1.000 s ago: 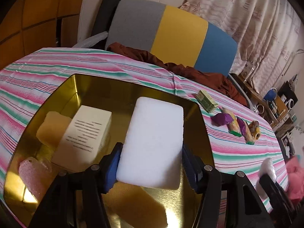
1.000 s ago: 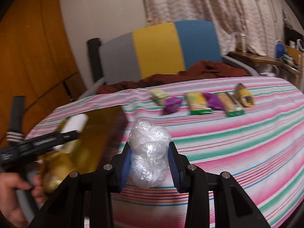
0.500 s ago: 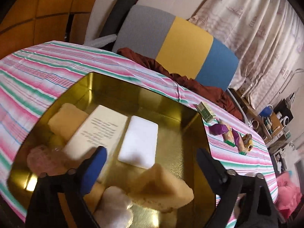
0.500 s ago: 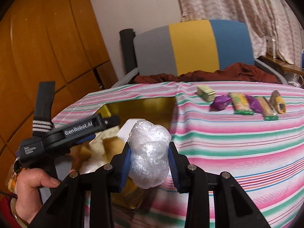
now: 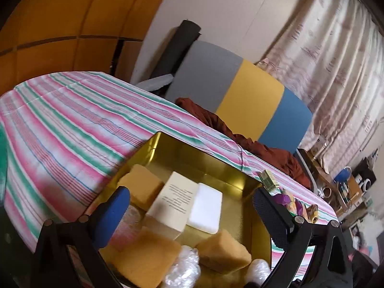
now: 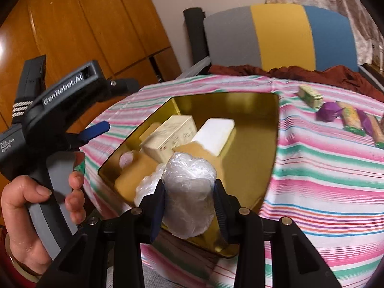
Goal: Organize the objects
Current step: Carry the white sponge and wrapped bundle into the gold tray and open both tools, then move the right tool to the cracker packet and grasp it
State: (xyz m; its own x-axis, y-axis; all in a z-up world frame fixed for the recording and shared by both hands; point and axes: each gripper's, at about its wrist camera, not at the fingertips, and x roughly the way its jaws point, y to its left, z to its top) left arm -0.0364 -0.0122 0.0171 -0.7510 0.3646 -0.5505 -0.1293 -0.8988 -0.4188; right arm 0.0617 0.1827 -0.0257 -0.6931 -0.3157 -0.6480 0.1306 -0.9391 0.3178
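A gold tin [image 5: 204,153] sits on the striped tablecloth [image 5: 72,124]. It holds a white block [image 5: 206,207], a cream printed box [image 5: 177,196], yellow sponges [image 5: 141,184] and clear plastic-wrapped bundles [image 5: 184,271]. My left gripper [image 5: 189,199] hovers above the tin's near side. Its jaws are opening wide, with nothing between them. My right gripper [image 6: 189,192] is over the tin's near edge [image 6: 252,168]. It is shut on a plastic-wrapped bundle [image 6: 189,175]; the jaws are just starting to open, and the pads still touch the wrap.
Wrapped snacks [image 6: 348,117] and a small green box [image 6: 309,96] lie in a row to the right of the tin. A grey, yellow and blue chair [image 5: 249,105] with a brown cloth [image 5: 264,148] stands behind the table. A hand [image 6: 26,206] holds the left gripper's handle.
The left gripper let go of the white block, which now lies in the tin, then opened wide and drew back and up. The right gripper carried its bundle left to over the tin.
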